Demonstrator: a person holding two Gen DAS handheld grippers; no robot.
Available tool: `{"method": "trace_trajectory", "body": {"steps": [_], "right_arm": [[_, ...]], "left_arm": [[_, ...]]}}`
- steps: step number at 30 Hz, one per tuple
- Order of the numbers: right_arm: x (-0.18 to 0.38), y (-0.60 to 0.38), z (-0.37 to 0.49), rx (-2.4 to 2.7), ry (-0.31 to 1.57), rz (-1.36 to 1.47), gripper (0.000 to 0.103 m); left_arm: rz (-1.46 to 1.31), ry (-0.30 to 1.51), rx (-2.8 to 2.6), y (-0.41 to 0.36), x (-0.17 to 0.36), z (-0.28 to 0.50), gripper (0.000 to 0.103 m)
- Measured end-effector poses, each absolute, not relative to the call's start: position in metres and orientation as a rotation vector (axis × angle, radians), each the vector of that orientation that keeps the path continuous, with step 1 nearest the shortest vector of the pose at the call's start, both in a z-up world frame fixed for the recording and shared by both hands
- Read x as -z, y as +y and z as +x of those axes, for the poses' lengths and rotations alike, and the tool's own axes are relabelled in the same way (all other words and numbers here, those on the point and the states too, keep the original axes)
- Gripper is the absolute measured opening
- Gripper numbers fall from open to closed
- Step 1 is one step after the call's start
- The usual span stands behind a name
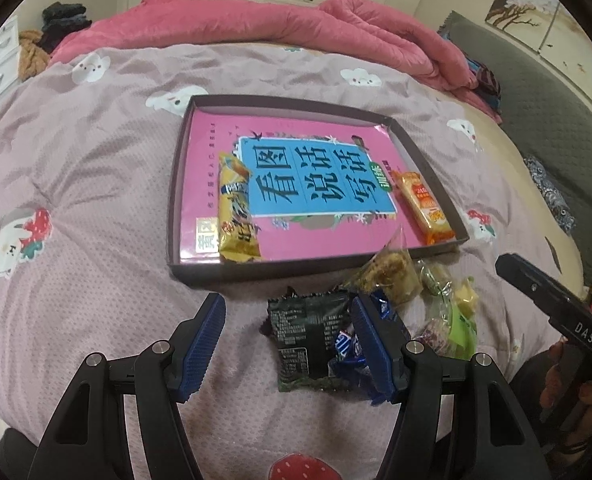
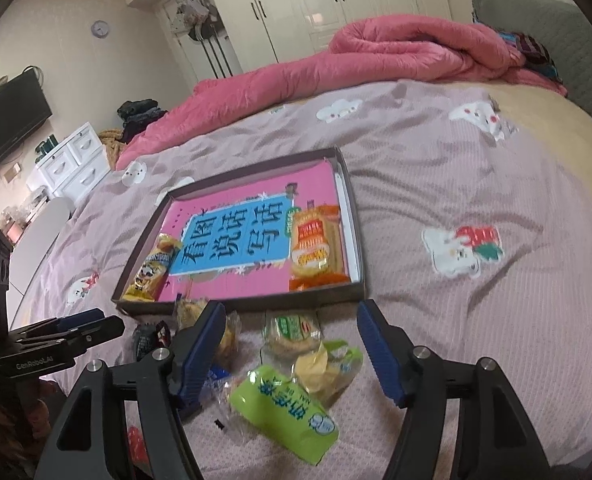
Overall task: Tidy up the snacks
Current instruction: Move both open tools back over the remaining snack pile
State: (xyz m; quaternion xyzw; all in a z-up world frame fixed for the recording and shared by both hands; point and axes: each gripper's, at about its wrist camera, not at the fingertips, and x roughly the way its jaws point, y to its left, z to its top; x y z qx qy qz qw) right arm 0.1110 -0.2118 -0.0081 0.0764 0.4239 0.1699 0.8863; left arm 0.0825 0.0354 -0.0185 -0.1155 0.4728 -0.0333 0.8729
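Under the left tool (image 1: 287,344), released, dark packet (image 1: 304,336) partly hidden (print unreadable), right tool (image 2: 291,354) released.

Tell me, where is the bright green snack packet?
In the right wrist view the bright green snack packet lies on the bedspread, outside the tray, between the right hand-held gripper fingers and next to a yellow pastry.

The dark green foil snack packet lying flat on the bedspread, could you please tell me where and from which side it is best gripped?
Grip the dark green foil snack packet across its narrow width at mid-body, coming down from above. It lies flat with its long sides roughly parallel to the open left gripper fingers. Blue-wrapped candies crowd its right edge, so the finger there has little room.
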Motion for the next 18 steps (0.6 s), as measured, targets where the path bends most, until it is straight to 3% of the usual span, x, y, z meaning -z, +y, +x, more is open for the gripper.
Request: {"method": "trace_trajectory", "body": {"steps": [18], "right_arm": [[0.049, -0.228, 0.109, -0.294, 1.079, 0.291, 0.068]], "left_arm": [[-0.236, 1.045, 0.098, 0.024, 0.038, 0.082, 0.067]]}}
